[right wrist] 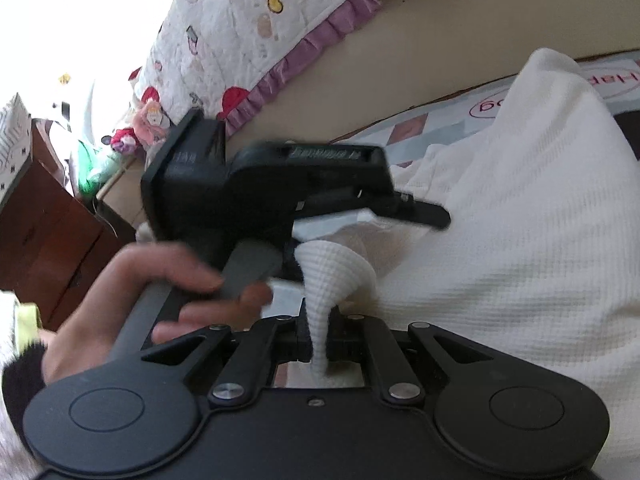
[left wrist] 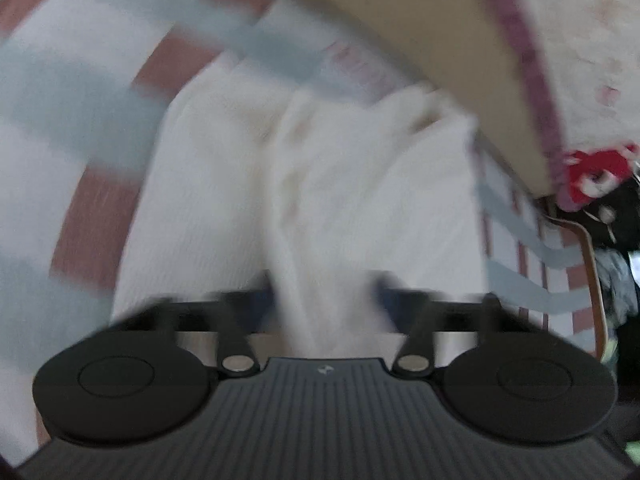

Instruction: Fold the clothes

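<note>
The right gripper [right wrist: 318, 344] is pinched tight on a gathered ridge of the white waffle-knit garment [right wrist: 520, 208], the cloth squeezed thin between its jaws and flaring into a cone just beyond them. Just past that cone, the left gripper [right wrist: 416, 212], carried by a hand [right wrist: 132, 300], bites the same bunched edge. In the blurred left wrist view its jaws [left wrist: 324, 300] stand close together with a fold of the garment [left wrist: 340, 184] rising between them.

The rest of the garment spreads away from the cone over a striped bedcover [left wrist: 72, 92], which runs under it on every side. Beyond the garment rises a quilt with a purple frill [right wrist: 304, 52].

The fabric looks light, soft and limp, with a textured knit that should resist slipping. It probably sags wherever unsupported, so hems, corners or seams seem the best holds.
</note>
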Motion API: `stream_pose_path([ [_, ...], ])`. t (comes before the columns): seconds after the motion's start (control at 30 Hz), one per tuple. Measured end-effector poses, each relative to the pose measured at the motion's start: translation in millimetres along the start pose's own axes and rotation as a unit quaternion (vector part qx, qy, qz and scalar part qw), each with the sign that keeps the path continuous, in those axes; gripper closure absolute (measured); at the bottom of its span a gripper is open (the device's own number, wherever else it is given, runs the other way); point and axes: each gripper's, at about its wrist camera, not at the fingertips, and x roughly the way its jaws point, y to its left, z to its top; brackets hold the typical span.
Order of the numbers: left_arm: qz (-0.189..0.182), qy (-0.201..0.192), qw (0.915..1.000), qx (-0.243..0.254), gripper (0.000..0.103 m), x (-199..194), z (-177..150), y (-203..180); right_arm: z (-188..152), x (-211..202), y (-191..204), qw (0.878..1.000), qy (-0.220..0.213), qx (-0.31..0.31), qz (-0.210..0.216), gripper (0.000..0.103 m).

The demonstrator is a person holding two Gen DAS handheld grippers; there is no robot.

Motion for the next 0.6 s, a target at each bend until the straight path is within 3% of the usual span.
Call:
stream_pose_path([
  [0.07,0.035,-0.033,0.9969,0.063,0.097,-11.7,-1.9,-25.8,0.2,-3.3,2.3,1.000,-0.008,-0.010,-0.020,0.092],
  [0.13,0.054,-0.089,0.9908,0.086,0.097,-36.3,-4.7,-40.5,0.3,-18.1,7.9,0.999,-0.016,-0.026,-0.044,0.084],
  [0.2,0.066,-0.146,0.9833,0.087,0.096,-62.6,-7.2,-46.4,-2.2,-43.4,11.6,0.995,-0.040,-0.040,-0.082,0.048],
  [0.23,0.079,-0.159,0.9812,0.075,0.096,-71.0,-8.0,-41.9,-3.9,-57.4,13.0,0.992,-0.055,-0.046,-0.103,0.042],
  [0.27,0.090,-0.161,0.9805,0.068,0.096,-72.8,-8.2,-34.8,-5.5,-71.4,14.5,0.988,-0.070,-0.052,-0.124,0.040],
  [0.37,0.117,-0.110,0.9852,0.060,0.096,-49.8,-7.3,-1.5,-13.9,-105.9,7.1,0.979,-0.095,-0.040,-0.175,0.039],
  [0.47,0.114,-0.066,0.9911,0.019,0.096,-28.8,-8.6,33.0,-24.4,-110.0,-6.4,0.976,-0.064,-0.021,-0.206,0.039],
  [0.6,0.102,-0.079,0.9910,0.035,0.096,-31.3,-9.3,32.6,-32.0,-87.2,-6.8,0.970,-0.007,-0.054,-0.238,0.039],
])
